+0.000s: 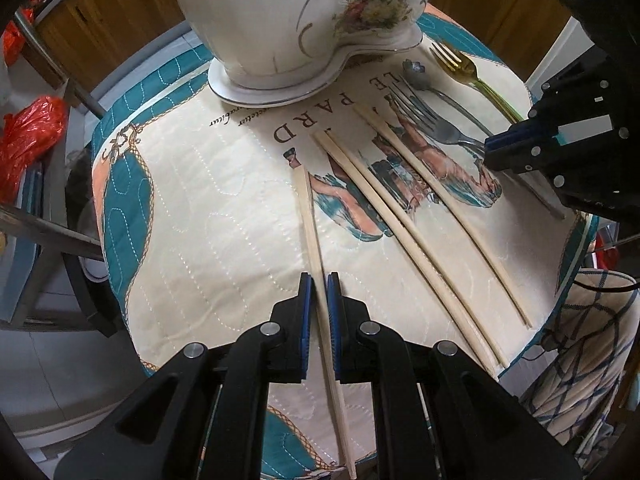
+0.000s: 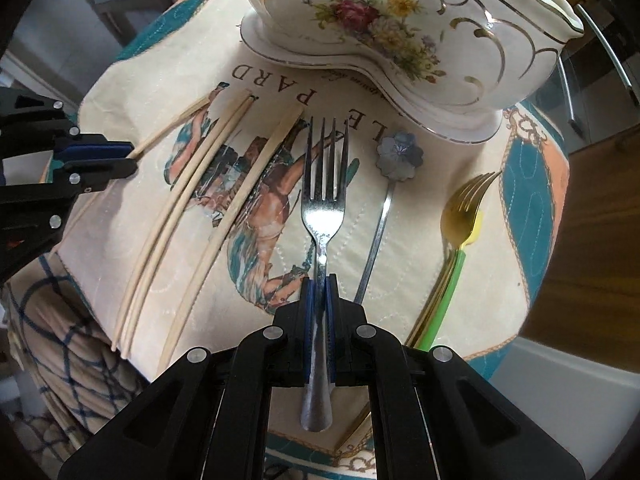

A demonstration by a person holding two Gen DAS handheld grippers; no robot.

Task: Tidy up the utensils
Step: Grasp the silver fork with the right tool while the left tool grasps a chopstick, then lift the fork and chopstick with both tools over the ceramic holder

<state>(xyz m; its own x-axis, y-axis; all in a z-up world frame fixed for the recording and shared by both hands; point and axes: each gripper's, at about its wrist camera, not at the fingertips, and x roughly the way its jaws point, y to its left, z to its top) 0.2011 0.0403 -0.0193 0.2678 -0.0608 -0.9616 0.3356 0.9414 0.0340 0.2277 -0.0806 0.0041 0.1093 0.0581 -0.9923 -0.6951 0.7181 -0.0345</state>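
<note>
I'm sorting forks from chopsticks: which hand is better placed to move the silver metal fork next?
Right. The right gripper is already shut on the silver metal fork at its handle; the left gripper is shut on a pale wooden chopstick.

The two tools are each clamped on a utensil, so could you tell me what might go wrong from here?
1. The left tool pinches one thin chopstick partway along; it could pivot or slip when lifted.
2. The right tool grips the silver fork by its narrow handle; the heavier head may tip down.
3. The china dish stands just beyond the fork's tines, so a forward swing could knock it.
</note>
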